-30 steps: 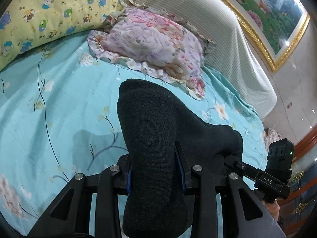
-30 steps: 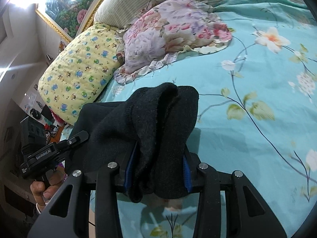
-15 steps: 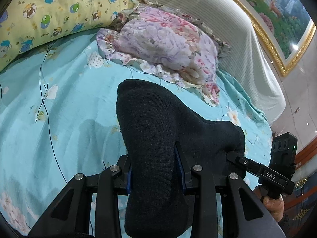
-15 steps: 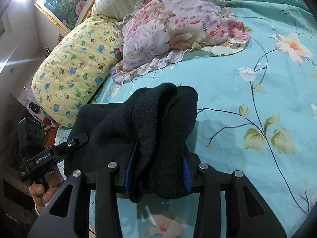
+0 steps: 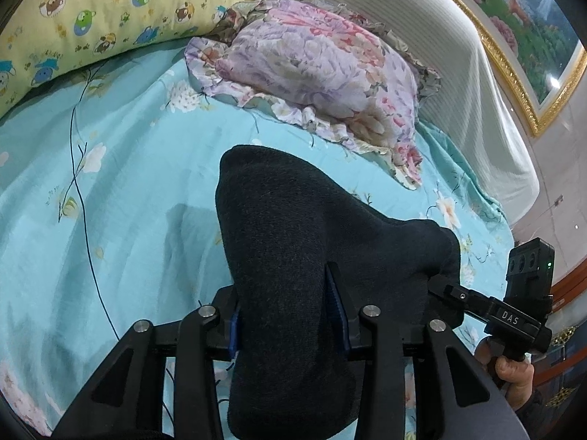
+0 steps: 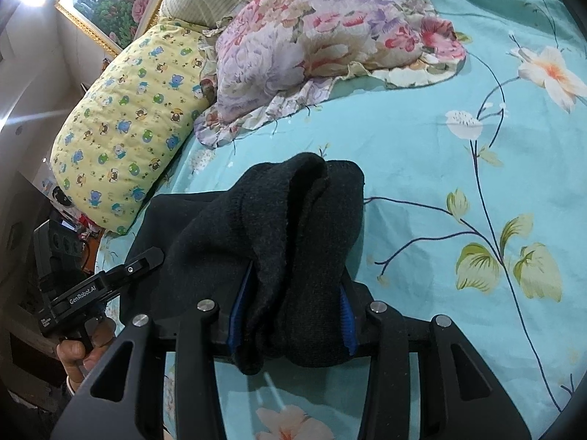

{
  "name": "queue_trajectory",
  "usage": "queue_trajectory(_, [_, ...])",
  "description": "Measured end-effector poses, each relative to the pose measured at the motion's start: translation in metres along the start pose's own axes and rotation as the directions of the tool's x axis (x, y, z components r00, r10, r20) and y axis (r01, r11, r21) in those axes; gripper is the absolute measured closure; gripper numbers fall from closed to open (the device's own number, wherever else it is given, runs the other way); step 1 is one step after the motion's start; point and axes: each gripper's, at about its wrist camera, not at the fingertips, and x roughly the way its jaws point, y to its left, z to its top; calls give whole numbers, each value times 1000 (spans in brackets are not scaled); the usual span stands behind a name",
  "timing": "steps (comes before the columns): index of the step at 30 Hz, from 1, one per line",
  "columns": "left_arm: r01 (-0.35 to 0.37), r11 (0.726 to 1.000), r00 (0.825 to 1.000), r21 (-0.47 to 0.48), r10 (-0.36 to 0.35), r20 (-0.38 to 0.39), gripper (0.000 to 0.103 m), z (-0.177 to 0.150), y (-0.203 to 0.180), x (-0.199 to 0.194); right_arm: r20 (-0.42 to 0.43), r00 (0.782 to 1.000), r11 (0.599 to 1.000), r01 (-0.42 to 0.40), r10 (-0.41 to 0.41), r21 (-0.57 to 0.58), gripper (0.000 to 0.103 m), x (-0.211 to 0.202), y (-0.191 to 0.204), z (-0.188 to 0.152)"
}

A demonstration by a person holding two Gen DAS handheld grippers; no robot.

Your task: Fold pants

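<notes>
Left gripper (image 5: 290,315): I am pinching a thick fold of the pants (image 5: 293,256) between its blue pads; the cloth is bulging up past the fingertips and drooping below them toward the camera.
Right gripper (image 6: 290,304): I am clamping a bunched, doubled-over edge of the same pants (image 6: 286,227) here; two rolls of dark knit are standing up between the fingers and a short end is hanging down under them.
Pants: I am holding them up off the bed by both grippers, the dark cloth stretching sideways between them; in the left view it is running right toward the right gripper (image 5: 477,300), in the right view it is running left toward the left gripper (image 6: 121,275).
Hands: a hand (image 5: 513,374) is gripping the right handle at the near right of the left view; a hand (image 6: 79,357) is gripping the left handle at the near left of the right view.
Sheet (image 5: 110,220): turquoise with flowers and stems, lying under the pants and catching their shadow.
Floral pillow (image 5: 312,62): lying far beyond the pants, apart from them.
Yellow pillow (image 6: 135,117): leaning just left of the floral pillow (image 6: 312,36), touching it.
Painting (image 5: 532,36): hanging in a gold frame at the far right of the left view.
</notes>
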Motion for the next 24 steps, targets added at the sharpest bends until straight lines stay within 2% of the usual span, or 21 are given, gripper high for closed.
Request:
queue_trajectory(4, [-24, 1000, 1000, -13, 24, -20, 51, -3, 6, 9, -4, 1000, 1000, 13, -13, 12, 41, 4, -7, -2])
queue_trajectory(6, [-41, 999, 999, -14, 41, -18, 41, -5, 9, 9, 0, 1000, 1000, 26, -26, 2, 36, 5, -8, -3])
queue_trajectory(12, [-43, 999, 999, -27, 42, -19, 34, -6, 15, 11, 12, 999, 999, 53, -53, -7, 23, 6, -11, -5])
queue_trajectory(24, [-49, 998, 999, -31, 49, -16, 29, -11, 15, 3, 15, 999, 999, 46, -46, 3, 21, 2, -8, -7])
